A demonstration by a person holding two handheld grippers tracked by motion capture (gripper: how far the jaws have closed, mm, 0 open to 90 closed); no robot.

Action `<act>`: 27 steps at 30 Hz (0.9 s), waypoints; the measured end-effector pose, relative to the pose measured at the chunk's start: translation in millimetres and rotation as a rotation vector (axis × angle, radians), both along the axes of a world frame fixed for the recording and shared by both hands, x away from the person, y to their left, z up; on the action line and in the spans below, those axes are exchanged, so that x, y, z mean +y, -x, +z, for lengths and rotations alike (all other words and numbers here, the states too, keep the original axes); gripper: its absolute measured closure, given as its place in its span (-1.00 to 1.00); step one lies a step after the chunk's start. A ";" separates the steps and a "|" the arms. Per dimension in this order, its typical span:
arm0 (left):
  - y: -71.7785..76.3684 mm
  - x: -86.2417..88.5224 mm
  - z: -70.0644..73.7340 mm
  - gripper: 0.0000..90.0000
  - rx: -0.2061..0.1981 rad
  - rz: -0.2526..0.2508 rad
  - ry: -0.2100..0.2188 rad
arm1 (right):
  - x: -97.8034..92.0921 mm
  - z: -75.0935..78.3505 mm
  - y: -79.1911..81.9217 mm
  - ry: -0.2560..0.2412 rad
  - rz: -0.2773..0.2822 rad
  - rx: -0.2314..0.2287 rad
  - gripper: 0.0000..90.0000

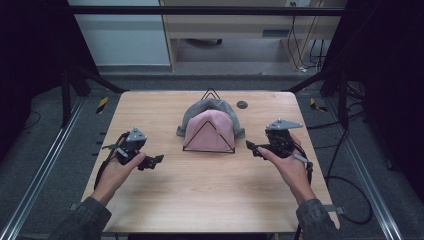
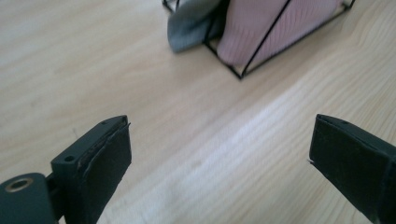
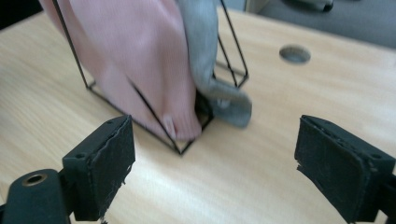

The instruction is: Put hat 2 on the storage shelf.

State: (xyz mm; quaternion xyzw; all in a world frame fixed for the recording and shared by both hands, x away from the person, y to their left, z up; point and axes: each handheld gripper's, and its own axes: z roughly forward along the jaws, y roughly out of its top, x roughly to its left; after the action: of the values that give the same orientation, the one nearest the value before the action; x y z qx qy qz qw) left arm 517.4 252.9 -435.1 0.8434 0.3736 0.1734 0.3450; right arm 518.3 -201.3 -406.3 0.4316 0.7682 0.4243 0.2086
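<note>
Pink sock (image 1: 209, 131), grey sock (image 1: 210, 106) draped over wire rack (image 1: 220, 149); both grippers wide, empty.

A lab: bare wooden table (image 1: 200, 195) in a dark metal frame (image 1: 200, 10), loose cables (image 1: 305, 45).

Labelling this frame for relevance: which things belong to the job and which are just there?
Job:
- pink cloth, draped over the rack
- grey cloth, behind it on the same rack
- black wire rack
- left hand-held gripper, open
- right hand-held gripper, open

Just there:
- round hole in the table
- cables on the floor
</note>
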 end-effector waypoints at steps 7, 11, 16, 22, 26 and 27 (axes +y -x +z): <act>8.8 4.5 -25.2 -0.88 0.060 -0.008 -0.021 | -4.8 -33.7 8.1 0.006 -0.016 0.078 -0.75; 10.8 6.6 -32.4 -0.88 0.083 -0.008 -0.031 | -8.1 -45.3 8.2 0.007 -0.032 0.106 -0.75; 13.0 9.5 -37.1 -0.88 0.094 -0.007 -0.041 | -10.7 -55.4 8.5 0.012 -0.040 0.132 -0.75; 16.9 11.0 -41.2 -0.89 0.093 -0.016 -0.063 | -10.7 -64.1 11.6 0.030 -0.038 0.164 -0.75; 19.0 10.8 -45.6 -0.89 0.107 -0.025 -0.085 | -11.2 -72.6 13.5 0.040 -0.033 0.193 -0.75; 19.2 10.5 -47.0 -0.89 0.108 -0.028 -0.088 | -11.9 -74.2 13.4 0.044 -0.030 0.197 -0.76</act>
State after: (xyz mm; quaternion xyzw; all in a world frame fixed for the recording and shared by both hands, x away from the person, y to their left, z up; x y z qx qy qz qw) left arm 498.2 263.4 -482.2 0.8710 0.3720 0.1393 0.2891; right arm 504.9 -213.2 -480.5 0.4783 0.7875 0.3596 0.1477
